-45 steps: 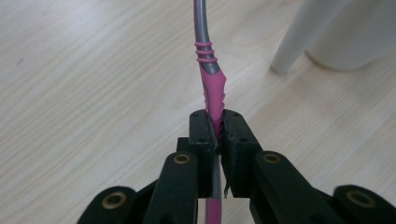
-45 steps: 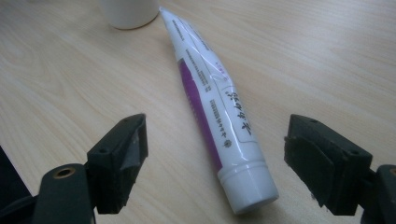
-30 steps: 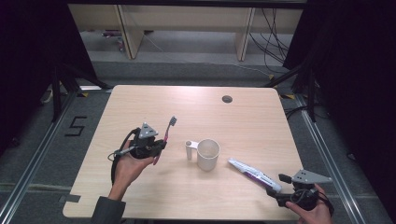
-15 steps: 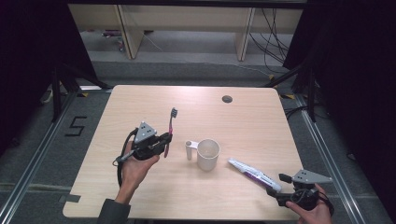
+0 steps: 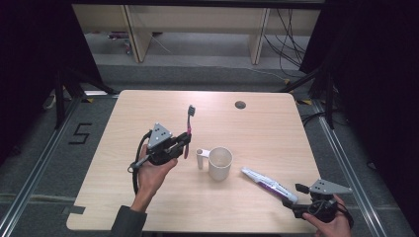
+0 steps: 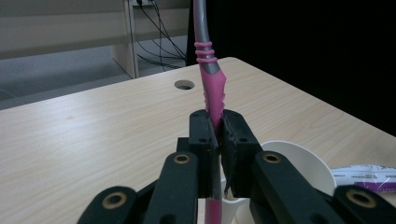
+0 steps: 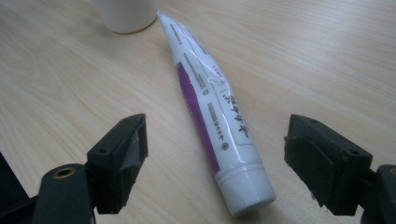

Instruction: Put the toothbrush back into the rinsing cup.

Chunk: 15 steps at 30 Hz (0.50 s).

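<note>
The left gripper (image 5: 182,146) is clamping a toothbrush (image 5: 188,129) by its pink handle, jaws pressed tight on it, above the table (image 5: 276,128). The toothbrush is standing nearly upright, bristle head at the top, handle end poking out below the jaws. Just beside that gripper, toward the table's middle, a white mug (image 5: 219,163) is standing upright with its handle turned toward the gripper. The right gripper (image 7: 212,154) is sitting near the table's front edge with its jaws spread wide, holding nothing. A toothpaste tube (image 7: 208,112) is lying flat between those jaws, cap end toward the gripper, flat end pointing toward the mug, apart from both pads.
</note>
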Each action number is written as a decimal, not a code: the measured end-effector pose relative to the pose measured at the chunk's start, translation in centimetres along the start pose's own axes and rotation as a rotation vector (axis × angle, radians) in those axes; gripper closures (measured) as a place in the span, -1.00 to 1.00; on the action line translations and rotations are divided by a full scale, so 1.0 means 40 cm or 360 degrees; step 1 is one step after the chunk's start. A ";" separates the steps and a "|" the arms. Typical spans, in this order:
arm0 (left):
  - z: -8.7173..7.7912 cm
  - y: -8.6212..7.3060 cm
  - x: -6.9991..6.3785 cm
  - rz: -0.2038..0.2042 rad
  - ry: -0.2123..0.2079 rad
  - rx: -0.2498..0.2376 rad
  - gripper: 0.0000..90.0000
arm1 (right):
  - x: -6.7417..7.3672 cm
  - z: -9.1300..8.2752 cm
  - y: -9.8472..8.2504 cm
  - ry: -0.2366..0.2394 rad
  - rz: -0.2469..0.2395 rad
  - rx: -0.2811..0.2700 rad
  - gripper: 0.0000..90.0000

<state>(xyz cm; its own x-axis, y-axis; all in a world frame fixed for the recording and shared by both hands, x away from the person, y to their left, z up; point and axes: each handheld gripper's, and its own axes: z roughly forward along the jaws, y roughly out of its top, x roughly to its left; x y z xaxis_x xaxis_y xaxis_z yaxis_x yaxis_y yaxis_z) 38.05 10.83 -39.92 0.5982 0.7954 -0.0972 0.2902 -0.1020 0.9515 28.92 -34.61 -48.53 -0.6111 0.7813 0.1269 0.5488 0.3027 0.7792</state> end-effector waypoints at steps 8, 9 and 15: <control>0.025 0.021 -0.011 -0.0013 0.0023 -0.0055 0.84 | 0.000 0.000 0.000 0.0001 0.0005 0.0019 -0.51; 0.029 0.023 -0.013 -0.0002 0.0022 -0.0061 0.84 | 0.000 0.000 0.000 0.0006 0.0004 0.0007 -0.51; 0.049 0.028 -0.026 -0.0002 0.0004 -0.0074 0.84 | -0.001 0.000 0.000 -0.0001 -0.0012 0.0000 -0.51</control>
<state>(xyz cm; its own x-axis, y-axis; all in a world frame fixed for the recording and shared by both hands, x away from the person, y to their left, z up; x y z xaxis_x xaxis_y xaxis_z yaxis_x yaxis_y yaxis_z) 39.20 8.72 -39.32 0.5961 0.7969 -0.0979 0.2559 -0.0730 0.9639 28.94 -34.66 -48.53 -0.6149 0.7793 0.1206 0.5441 0.3085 0.7803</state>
